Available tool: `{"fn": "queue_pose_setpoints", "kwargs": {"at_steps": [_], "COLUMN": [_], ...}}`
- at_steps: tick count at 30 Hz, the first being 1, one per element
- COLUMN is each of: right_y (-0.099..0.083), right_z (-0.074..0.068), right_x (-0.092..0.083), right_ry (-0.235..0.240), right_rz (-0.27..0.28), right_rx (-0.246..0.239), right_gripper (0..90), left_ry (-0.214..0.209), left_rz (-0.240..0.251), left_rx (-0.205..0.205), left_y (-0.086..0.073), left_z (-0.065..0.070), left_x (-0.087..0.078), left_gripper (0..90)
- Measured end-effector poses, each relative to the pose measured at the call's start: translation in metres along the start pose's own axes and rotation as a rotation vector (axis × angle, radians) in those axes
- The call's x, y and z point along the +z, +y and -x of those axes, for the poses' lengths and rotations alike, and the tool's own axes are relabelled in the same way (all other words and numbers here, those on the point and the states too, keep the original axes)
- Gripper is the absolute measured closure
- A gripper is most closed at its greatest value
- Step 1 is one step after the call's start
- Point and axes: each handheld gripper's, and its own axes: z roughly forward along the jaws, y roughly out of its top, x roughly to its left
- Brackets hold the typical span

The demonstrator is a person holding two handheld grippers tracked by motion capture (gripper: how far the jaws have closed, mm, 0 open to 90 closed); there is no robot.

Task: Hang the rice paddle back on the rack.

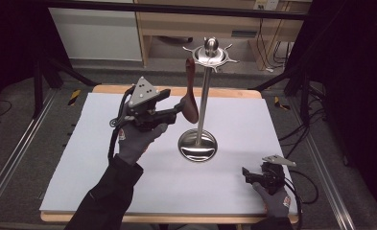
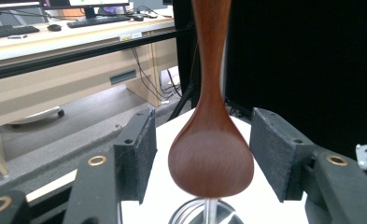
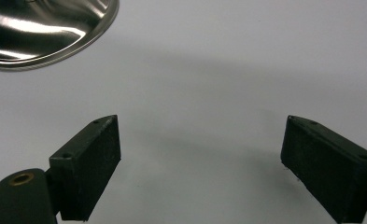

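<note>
Item: wooden spoon (image 1: 191,96), dark reddish-brown, hanging bowl-down from a hook on the crown of a steel utensil stand (image 1: 204,103) at the centre of the high view; the handle rises toward the stand's top ring, the bowl hangs beside the pole, clear of the round base (image 1: 198,145). In the left gripper view the bowl (image 2: 211,161) sits between the two black pads with a visible gap on either side. Left gripper (image 1: 179,109): jaws spread around the bowl, not pressing it. Right gripper (image 1: 246,173): jaws spread wide, nothing between them, resting low on the white tabletop (image 1: 128,182) at lower right. Handling, judged: light, rigid, smooth-finished and curved, so likely to slip or swing if pinched on the bowl; the narrow neck just above the bowl looks the surer hold.
</note>
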Motion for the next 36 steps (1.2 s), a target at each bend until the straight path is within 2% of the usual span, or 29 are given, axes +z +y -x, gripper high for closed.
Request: {"fn": "queue_pose_setpoints", "kwargs": {"at_steps": [2, 6, 7, 8, 11, 15, 17, 25, 31, 36], "right_y": [0.000, -0.001, -0.001, -0.001, -0.001, -0.001, -0.001, -0.002, -0.003, -0.003], "right_z": [-0.001, 0.001, 0.001, 0.001, 0.001, 0.001, 0.001, 0.002, 0.003, 0.005], "right_x": [0.000, 0.000, 0.000, 0.000, 0.000, 0.000, 0.000, 0.000, 0.000, 0.000], "right_ry": [-0.003, -0.005, -0.006, -0.007, -0.008, -0.011, -0.015, -0.023, -0.032, -0.041], "right_rz": [-0.001, 0.001, 0.000, -0.001, 0.000, 0.001, -0.001, 0.003, 0.003, -0.001], "right_rx": [0.010, 0.007, 0.007, 0.007, 0.006, -0.001, 0.013, 0.012, 0.012, 0.016], "right_gripper": [12.1, 11.7, 11.7, 11.7, 11.4, 11.1, 10.8, 10.0, 9.7, 9.4], "left_ry": [0.006, 0.030, 0.022, 0.025, 0.039, 0.060, 0.071, 0.109, 0.136, 0.167], "left_rz": [-0.002, 0.008, -0.006, -0.010, -0.030, -0.064, -0.079, -0.102, -0.143, -0.177], "left_rx": [0.006, 0.068, 0.034, 0.019, -0.004, -0.018, -0.027, -0.071, -0.094, -0.129], "left_y": [-0.005, -0.021, -0.026, -0.031, -0.048, -0.073, -0.085, -0.127, -0.160, -0.188], "left_z": [-0.001, -0.008, -0.007, -0.007, -0.011, -0.020, -0.024, -0.037, -0.046, -0.056], "left_x": [-0.003, -0.009, -0.011, -0.012, -0.016, -0.020, -0.022, -0.034, -0.047, -0.059], "left_gripper": [39.2, 36.4, 35.8, 35.6, 33.7, 32.3, 31.4, 30.3, 29.5, 29.1]}}
